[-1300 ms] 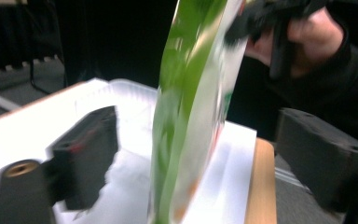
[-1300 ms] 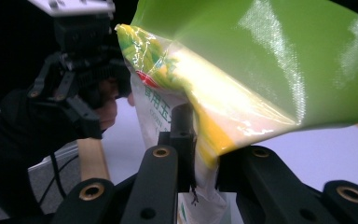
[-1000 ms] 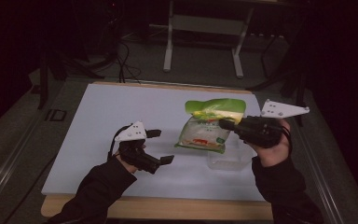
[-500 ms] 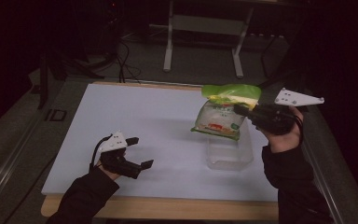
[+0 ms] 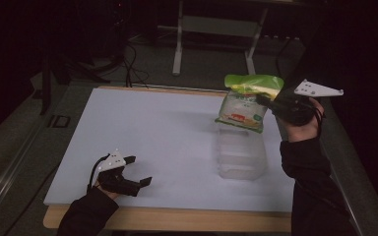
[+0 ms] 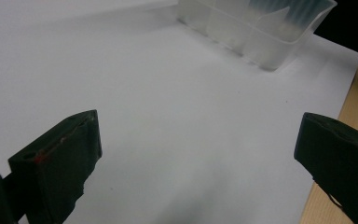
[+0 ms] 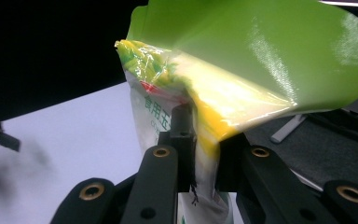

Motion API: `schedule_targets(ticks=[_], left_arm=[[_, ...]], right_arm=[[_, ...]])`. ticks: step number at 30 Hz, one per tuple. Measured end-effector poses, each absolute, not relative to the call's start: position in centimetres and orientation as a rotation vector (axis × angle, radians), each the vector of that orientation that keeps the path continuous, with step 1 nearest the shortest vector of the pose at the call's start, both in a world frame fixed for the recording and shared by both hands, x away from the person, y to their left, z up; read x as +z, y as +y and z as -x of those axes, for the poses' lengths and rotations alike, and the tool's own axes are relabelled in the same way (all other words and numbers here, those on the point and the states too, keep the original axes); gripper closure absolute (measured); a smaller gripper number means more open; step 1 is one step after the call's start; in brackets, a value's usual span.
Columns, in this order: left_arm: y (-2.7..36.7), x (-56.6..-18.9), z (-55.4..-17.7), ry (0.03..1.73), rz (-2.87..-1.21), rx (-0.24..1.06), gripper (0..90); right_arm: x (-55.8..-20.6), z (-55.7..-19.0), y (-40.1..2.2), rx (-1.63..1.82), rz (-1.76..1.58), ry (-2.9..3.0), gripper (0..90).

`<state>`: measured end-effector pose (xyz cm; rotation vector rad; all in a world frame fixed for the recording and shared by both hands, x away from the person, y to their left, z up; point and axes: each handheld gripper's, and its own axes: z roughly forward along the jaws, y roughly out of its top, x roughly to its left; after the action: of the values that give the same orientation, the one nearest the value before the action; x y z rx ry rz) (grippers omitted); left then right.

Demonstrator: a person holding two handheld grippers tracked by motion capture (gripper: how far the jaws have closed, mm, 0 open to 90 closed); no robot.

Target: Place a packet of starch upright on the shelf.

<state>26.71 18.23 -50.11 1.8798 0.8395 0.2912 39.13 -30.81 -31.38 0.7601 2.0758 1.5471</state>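
Above the clear container [image 5: 241, 152], the right gripper [image 5: 270, 102] pinches the green bag [image 5: 243, 101] by its edge (hung ready for dropping in); the left gripper [image 5: 138, 172] rests low over the desk [image 5: 152, 128], jaws spread.

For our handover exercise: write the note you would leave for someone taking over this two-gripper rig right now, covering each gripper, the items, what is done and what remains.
Right gripper: shut on the green-topped plastic food bag, held in the air above the far end of the clear plastic container.
Left gripper: open, holding nothing, low over the white table sheet near the front edge.
Done: bag lifted off the table.
Left: probably lowering the bag into the container, though the goal is a guess; the left gripper could steady the container.
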Motion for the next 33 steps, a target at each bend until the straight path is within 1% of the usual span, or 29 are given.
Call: schedule_targets(ticks=[4,5,12,17,27,33], left_arm=[[18.4,-50.0,-26.7,0.840,-1.859,0.298,0.0],[18.4,-50.0,-26.6,0.839,-1.855,0.304,0.0],[18.5,-50.3,-26.7,0.849,-1.856,0.292,0.0],[18.4,-50.1,-26.8,0.841,-1.852,0.296,0.0],[18.4,-50.3,-26.8,0.839,-1.858,0.289,0.1],[18.4,-50.5,-26.9,0.838,-1.861,0.286,0.1]], right_arm=[[-31.7,-40.3,-31.1,1.539,-0.755,2.074,81.4],[-32.2,-41.2,-31.3,1.524,-0.743,2.084,81.4],[-34.2,-43.2,-31.9,1.503,-0.815,2.132,81.4],[-35.3,-43.9,-31.9,1.450,-0.863,2.139,81.4],[-37.3,-45.0,-30.1,1.390,-0.881,2.194,81.5],[-37.9,-45.1,-31.1,1.403,-0.920,2.169,81.6]])
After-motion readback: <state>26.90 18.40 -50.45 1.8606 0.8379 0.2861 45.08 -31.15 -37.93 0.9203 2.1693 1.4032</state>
